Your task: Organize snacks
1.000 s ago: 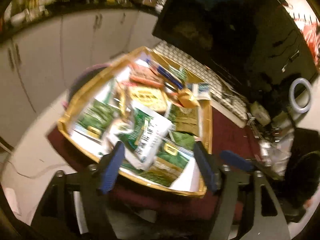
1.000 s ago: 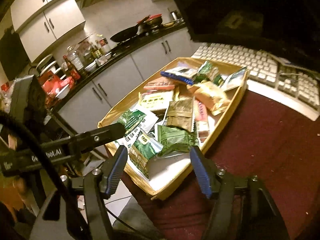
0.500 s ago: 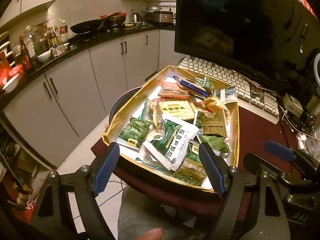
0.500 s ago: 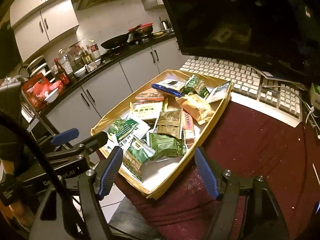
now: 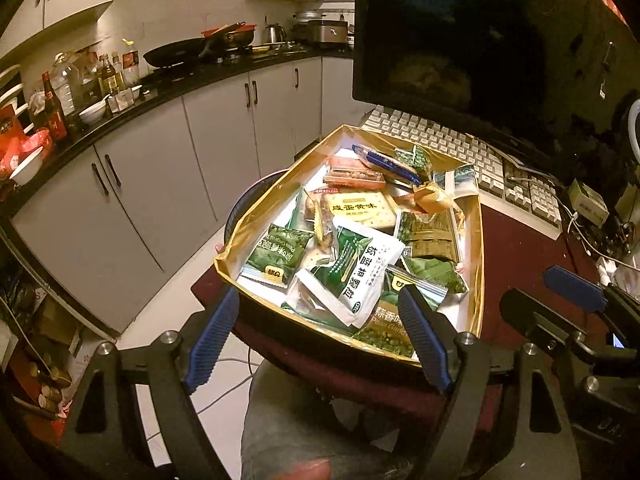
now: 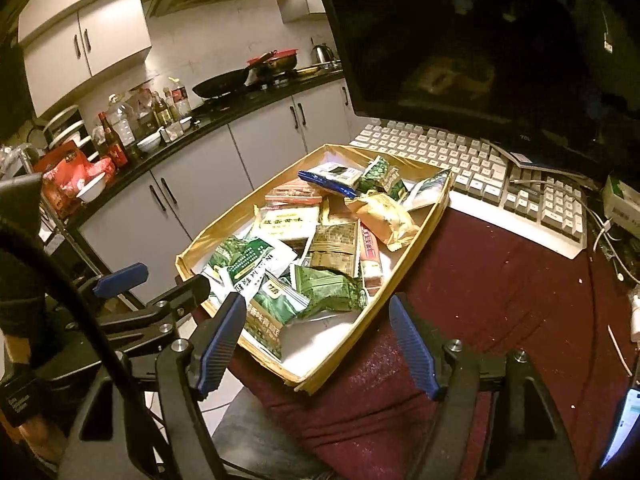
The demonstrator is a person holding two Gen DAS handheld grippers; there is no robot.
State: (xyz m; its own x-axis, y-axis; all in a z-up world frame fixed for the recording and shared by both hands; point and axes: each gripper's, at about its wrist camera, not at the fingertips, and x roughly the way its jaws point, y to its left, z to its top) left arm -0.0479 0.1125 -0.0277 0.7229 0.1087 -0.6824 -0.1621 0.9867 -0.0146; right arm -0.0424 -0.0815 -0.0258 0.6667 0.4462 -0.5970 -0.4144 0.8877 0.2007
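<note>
Though near the tray [image 5: 476, 248], both fingers [image 5: 212, 336] wide, empty.

Both grippers spread wider than a second ago: the left gripper [image 5: 320, 344] levels out, the right gripper [image 6: 320, 344] stays empty.

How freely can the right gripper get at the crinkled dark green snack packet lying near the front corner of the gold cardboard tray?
Probably yes. The right gripper hangs open and empty just short of the gold cardboard tray, and the crinkled dark green snack packet lies on top of the pile, with only the low tray wall between them.
</note>
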